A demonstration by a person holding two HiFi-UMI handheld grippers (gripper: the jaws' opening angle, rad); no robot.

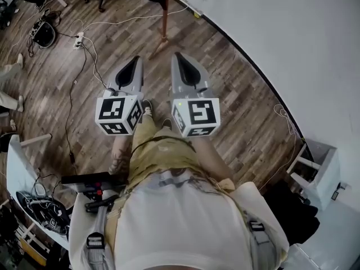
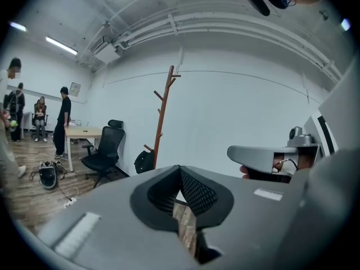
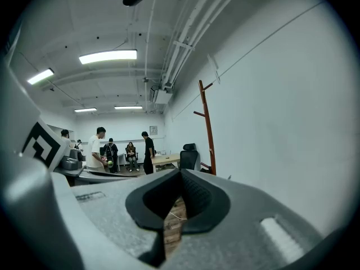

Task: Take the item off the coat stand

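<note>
**Both grippers empty, short of the coat stand; bag hangs low on it**

A person stands on the wood floor (image 1: 236, 94) facing the coat stand (image 2: 163, 114). The stand is a reddish-brown pole with short side pegs, close to the white wall (image 1: 292, 32). A dark bag (image 2: 144, 161) hangs low on the stand, on the side away from the wall and right against the pole.

The left gripper (image 1: 135, 61) and right gripper (image 1: 179, 56) are held side by side, about level. Both aim at the stand and are well apart from it. In the head view the stand's foot lies beyond their tips, roughly between them.

The left jaws are together, tips touching, with nothing between them. The right jaws are together too and hold nothing; only floor shows through the slot below the tips.

A black office chair (image 2: 104, 151) sits beside the stand on the bag's side, near the bag. A pale worktop (image 2: 84, 132) is beyond the chair, further from the stand, and a person in dark clothes (image 2: 62, 122) stands at it. More people are further back, too small to detail. A power strip (image 1: 79, 40) with cables lies on the floor, off from the stand on the chair's side.
</note>
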